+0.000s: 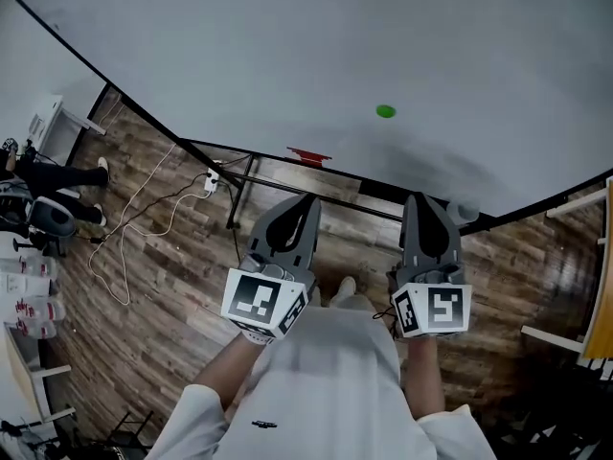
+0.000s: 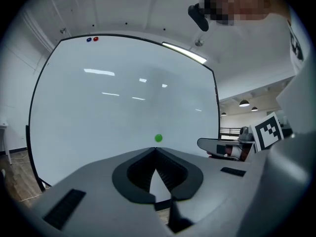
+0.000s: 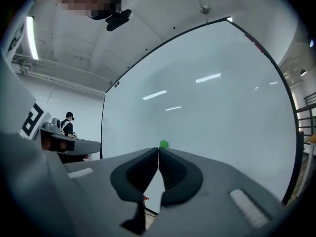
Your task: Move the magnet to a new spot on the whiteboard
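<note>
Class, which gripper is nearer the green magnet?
Right. The right gripper sits just below-right of the magnet; the left gripper is farther off, below-left. Neither touches it.

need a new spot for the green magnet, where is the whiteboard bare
Almost all of the whiteboard is bare: the wide stretches to either side of and above the green magnet. Occupied spots are few: a red magnet and a blue magnet near the top left corner, and a red object at the bottom edge.
</note>
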A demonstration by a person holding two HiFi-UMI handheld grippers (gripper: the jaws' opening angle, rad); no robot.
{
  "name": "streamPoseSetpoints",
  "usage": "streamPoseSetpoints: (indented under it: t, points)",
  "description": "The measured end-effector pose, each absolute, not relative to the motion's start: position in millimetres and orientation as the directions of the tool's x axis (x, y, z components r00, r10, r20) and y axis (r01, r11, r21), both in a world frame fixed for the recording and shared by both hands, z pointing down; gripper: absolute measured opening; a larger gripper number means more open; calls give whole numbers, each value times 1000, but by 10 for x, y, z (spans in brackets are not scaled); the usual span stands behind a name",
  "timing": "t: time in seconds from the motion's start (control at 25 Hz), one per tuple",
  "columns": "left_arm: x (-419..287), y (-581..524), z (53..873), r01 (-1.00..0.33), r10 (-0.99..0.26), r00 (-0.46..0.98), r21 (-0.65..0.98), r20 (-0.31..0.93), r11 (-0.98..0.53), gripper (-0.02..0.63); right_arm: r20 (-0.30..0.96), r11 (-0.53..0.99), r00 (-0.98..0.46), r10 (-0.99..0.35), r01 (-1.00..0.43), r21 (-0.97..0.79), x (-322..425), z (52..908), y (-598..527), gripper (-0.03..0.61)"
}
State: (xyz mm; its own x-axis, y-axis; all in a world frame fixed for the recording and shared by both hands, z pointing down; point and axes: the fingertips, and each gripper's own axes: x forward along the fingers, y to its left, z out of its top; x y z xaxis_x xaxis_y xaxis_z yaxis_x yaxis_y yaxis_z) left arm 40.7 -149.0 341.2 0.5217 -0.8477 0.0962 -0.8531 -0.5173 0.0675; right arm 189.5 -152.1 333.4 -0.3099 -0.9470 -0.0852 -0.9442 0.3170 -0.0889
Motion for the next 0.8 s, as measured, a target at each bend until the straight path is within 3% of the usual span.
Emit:
streamPoseSetpoints:
  t: [0.8]
  points:
    - [308,-1960,3279,-801,-800,598,63,46,-595,6,-112,210,-203,-973,-976,-55,1708,3160,-1878,11]
